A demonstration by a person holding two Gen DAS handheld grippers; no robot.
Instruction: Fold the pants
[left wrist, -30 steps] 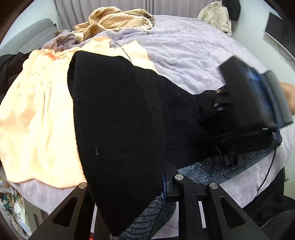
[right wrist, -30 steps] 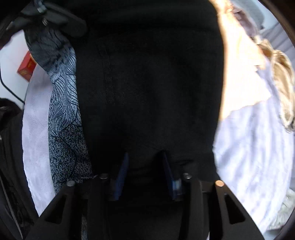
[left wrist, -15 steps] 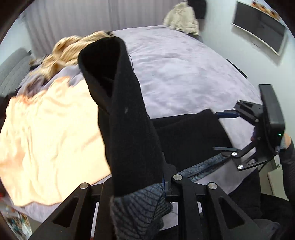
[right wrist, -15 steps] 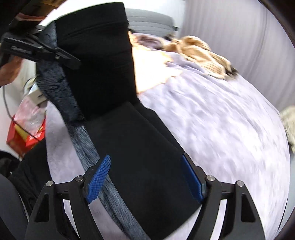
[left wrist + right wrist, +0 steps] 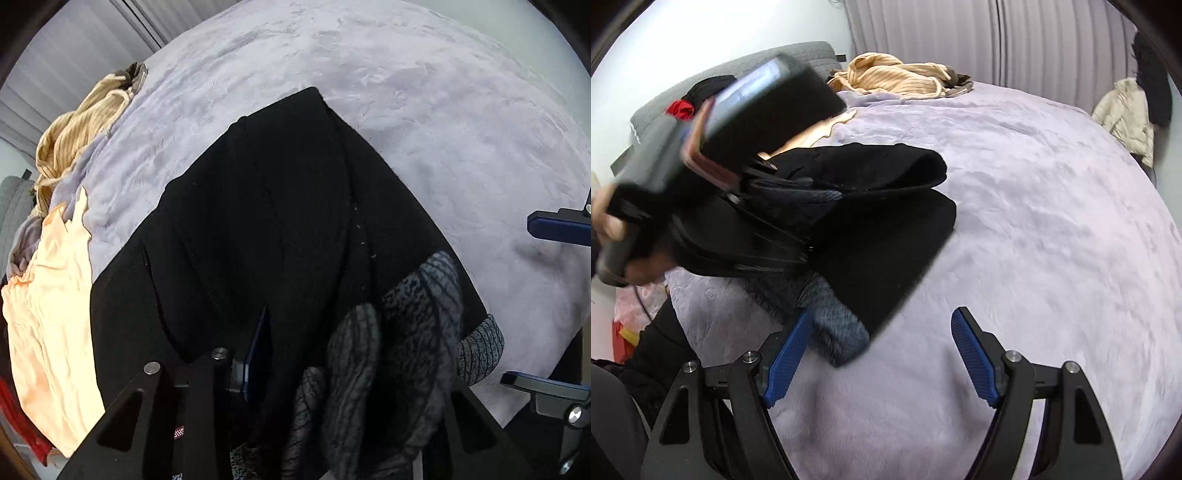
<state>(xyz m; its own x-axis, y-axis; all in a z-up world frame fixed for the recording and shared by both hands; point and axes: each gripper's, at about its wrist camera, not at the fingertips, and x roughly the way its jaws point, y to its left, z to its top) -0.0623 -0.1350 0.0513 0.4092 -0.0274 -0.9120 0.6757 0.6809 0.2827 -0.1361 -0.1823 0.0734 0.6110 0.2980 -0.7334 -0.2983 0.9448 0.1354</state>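
Left wrist view: black pants (image 5: 280,229) are lying folded over on the lavender blanket (image 5: 443,110), patterned grey lining showing near the camera. The left gripper (image 5: 332,373) jaws are opening with the fabric between them; whether the pads are pressing is hard to tell.

Right wrist view: the right gripper (image 5: 882,354) is hanging spread over the blanket, gripping nothing, pants just beside its left pad.

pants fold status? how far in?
Done: the black knit pants already lie doubled on the lilac plush bedspread, one layer over another. In hand: the left gripper has cloth between its jaws, which are opening; the right gripper stands open over bare bedspread beside the grey patterned lining. Left: freeing the left gripper's end, perhaps one more fold, and tidying.
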